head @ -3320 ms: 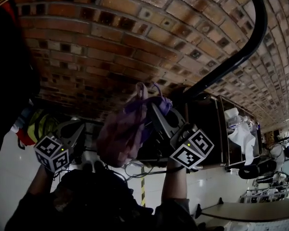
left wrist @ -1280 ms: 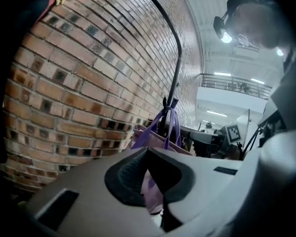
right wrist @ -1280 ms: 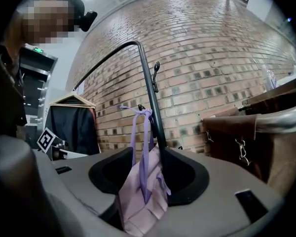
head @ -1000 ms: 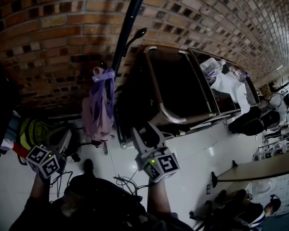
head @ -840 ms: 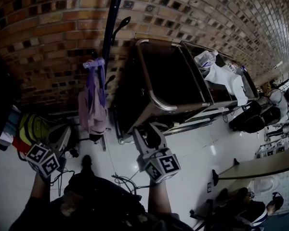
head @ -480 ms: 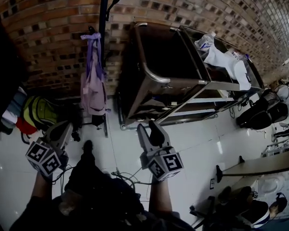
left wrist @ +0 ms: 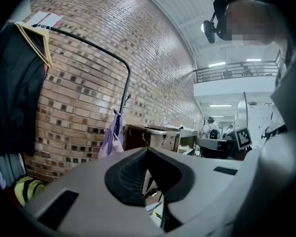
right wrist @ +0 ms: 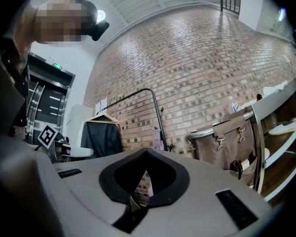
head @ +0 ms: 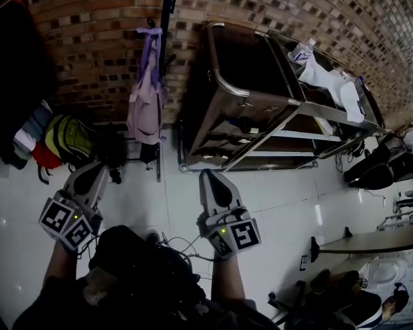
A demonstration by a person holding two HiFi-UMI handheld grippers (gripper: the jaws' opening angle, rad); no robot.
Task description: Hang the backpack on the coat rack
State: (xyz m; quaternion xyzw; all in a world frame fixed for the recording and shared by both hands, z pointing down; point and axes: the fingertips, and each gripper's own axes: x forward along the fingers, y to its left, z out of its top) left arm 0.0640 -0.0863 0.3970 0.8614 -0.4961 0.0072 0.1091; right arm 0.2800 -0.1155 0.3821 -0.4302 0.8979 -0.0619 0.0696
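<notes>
The purple and pink backpack (head: 149, 91) hangs by its top loop from a hook on the black coat rack pole (head: 167, 9) against the brick wall. It hangs free, and neither gripper touches it. My left gripper (head: 91, 177) and my right gripper (head: 209, 179) are both low over the white floor, well short of the rack. Both are shut with nothing between their jaws. In the left gripper view the backpack (left wrist: 111, 139) shows beyond the shut tips of the left gripper (left wrist: 147, 149). From the right gripper (right wrist: 147, 152) the backpack (right wrist: 157, 140) is small and far off.
A metal cart (head: 261, 98) with dark bags stands right of the rack, white cloths (head: 327, 81) piled on its top. Dark clothes (head: 14, 67) hang at the left over colourful bags (head: 62, 139). Cables (head: 179, 243) lie on the floor by my feet.
The backpack went from my right gripper's hold onto the rack hook. Both grippers have since drawn back from the rack, and the right jaws have gone from open to shut.
</notes>
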